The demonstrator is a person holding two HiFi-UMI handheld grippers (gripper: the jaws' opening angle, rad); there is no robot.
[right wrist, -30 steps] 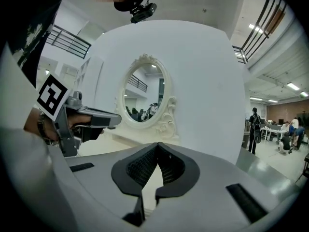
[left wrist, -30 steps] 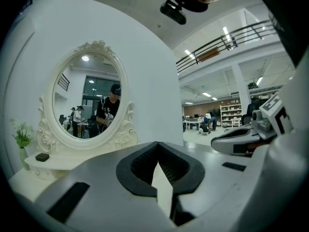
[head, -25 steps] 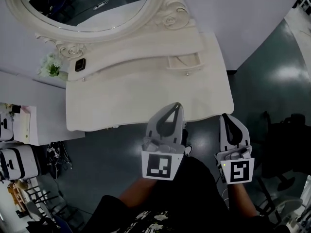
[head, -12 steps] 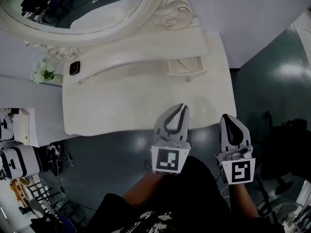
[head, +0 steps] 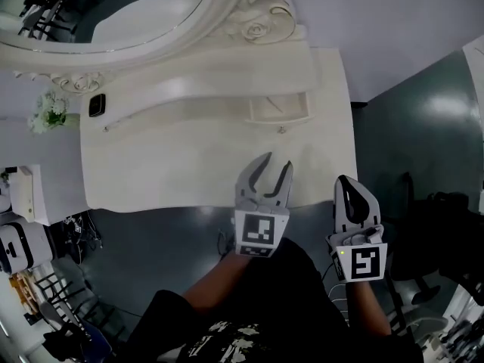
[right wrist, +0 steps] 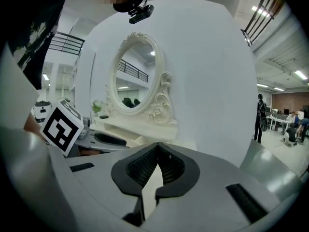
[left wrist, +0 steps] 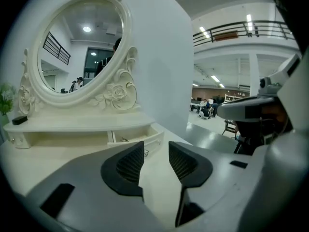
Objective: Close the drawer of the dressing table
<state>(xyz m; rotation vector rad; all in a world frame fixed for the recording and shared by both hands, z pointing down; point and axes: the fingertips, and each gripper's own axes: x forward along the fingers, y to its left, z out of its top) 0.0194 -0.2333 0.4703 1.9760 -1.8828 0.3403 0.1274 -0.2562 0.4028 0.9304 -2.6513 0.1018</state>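
Now | drawer (head: 278,110) open, well ahead of left fingers (head: 248,186) — just parted (empty)

- A small black device (head: 96,105) is lying flat.
- White flowers (head: 47,112) are standing just beside it.
- A person (right wrist: 260,111) is standing far off on the glossy grey floor (head: 412,119).

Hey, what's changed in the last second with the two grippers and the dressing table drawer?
The left gripper has sunk toward the top of the dressing table, and its jaws have just been opening, with nothing between them. The right gripper stays shut and empty. The drawer is still pulled out, untouched.
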